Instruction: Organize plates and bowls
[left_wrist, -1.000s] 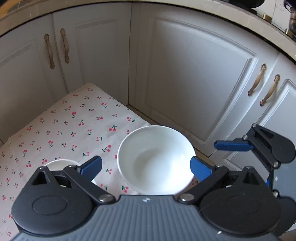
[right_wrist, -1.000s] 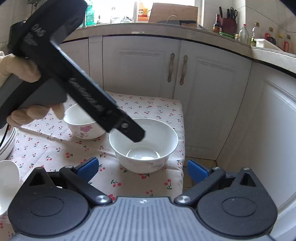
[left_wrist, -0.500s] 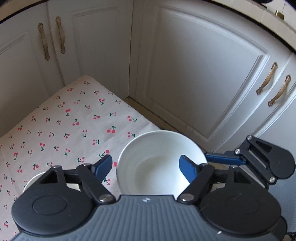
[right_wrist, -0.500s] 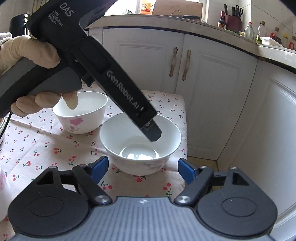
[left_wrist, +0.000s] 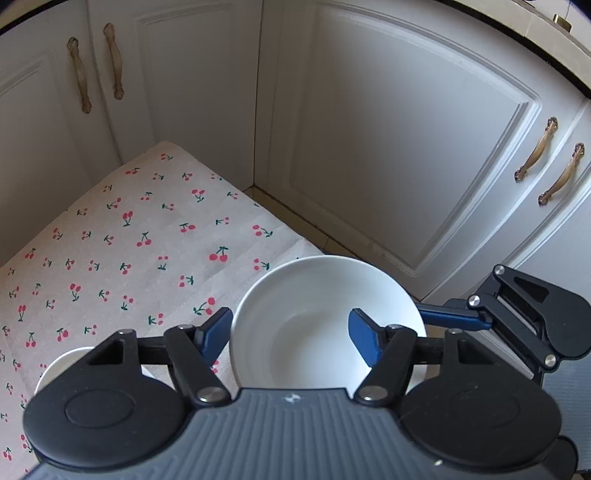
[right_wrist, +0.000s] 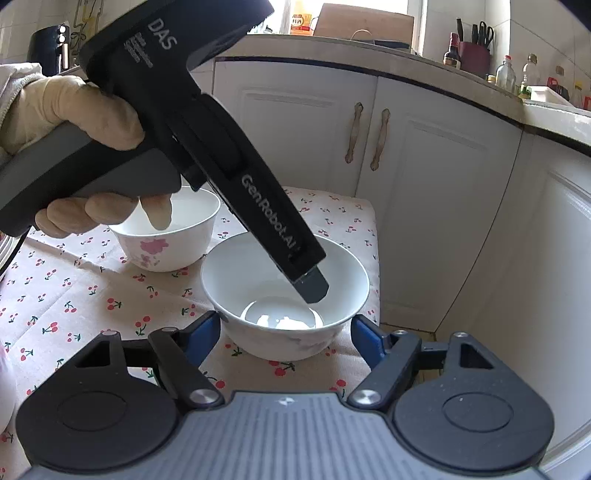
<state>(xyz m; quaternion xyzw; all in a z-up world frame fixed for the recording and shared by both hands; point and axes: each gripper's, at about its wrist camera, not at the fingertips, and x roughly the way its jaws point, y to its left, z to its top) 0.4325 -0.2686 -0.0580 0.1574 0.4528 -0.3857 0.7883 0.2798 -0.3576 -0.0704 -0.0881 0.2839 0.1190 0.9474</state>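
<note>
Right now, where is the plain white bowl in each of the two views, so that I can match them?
Left wrist view: the plain white bowl sits low and centre, between the left gripper's open fingers, at the corner of the cherry tablecloth.
Right wrist view: it sits centre, before the right gripper, with a left finger dipping inside.
Shared landmark: the cherry tablecloth's corner beside the white cabinets.

- My left gripper: jaws spread apart, blue fingertips level, tool angled steeply downward.
- My left hand: pale glove, wrapped around the grey handle, index finger extended below it.
- My right gripper: jaws spread apart, held low and roughly level.
</note>
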